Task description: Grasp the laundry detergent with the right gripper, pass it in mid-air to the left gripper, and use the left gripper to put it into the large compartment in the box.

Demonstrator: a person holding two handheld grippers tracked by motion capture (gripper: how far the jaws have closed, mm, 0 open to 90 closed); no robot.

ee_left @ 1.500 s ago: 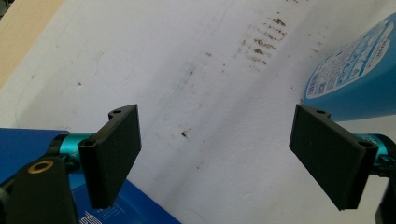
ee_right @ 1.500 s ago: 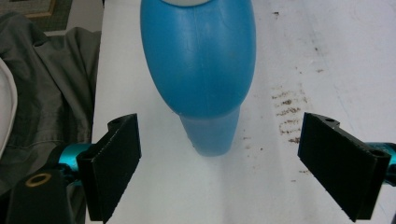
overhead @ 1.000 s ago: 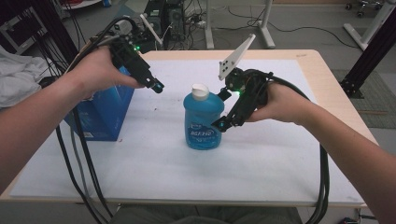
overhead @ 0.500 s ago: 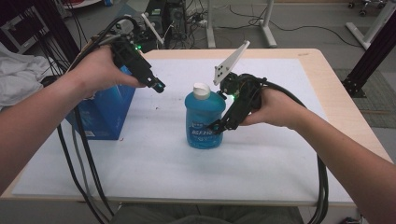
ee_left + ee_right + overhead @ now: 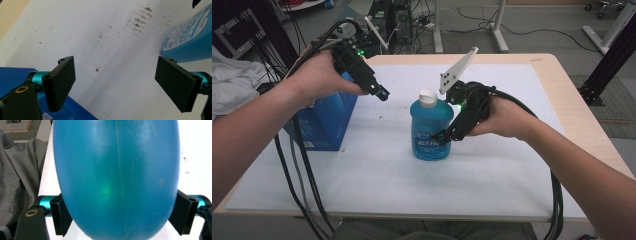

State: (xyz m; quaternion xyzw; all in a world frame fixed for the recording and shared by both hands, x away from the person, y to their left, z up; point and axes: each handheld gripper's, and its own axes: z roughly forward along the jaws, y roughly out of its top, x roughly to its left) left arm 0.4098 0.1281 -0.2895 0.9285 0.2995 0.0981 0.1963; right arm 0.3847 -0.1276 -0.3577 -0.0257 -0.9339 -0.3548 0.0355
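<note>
Right tongs (image 5: 447, 136): clenched on blue bottle (image 5: 429, 131), one jaw on each flank low on the body; in right gripper view (image 5: 119, 215) bottle bulges between both jaws, touching each.
Right hand (image 5: 502, 117): wrapped around tongs body, right of bottle; grey three-cornered plate (image 5: 457, 70) tilted up above it.
Left tongs (image 5: 381, 93): released, jaws wide apart, nothing between them; held above table, pointing down toward the bottle; in left gripper view (image 5: 125, 85) bare white sheet between jaws.
Left hand (image 5: 319, 75): gripping tongs body, above blue box (image 5: 324, 122).
Blue bottle: upright on table centre, white cap (image 5: 428, 98) on top, printed label facing near; apart from left tongs.
Blue box: standing at left of table, well apart from bottle.
Table (image 5: 562, 100): wooden edge, covered by white sheet (image 5: 377, 170) with brown specks.
Cables (image 5: 299, 170): trailing off near left edge.
</note>
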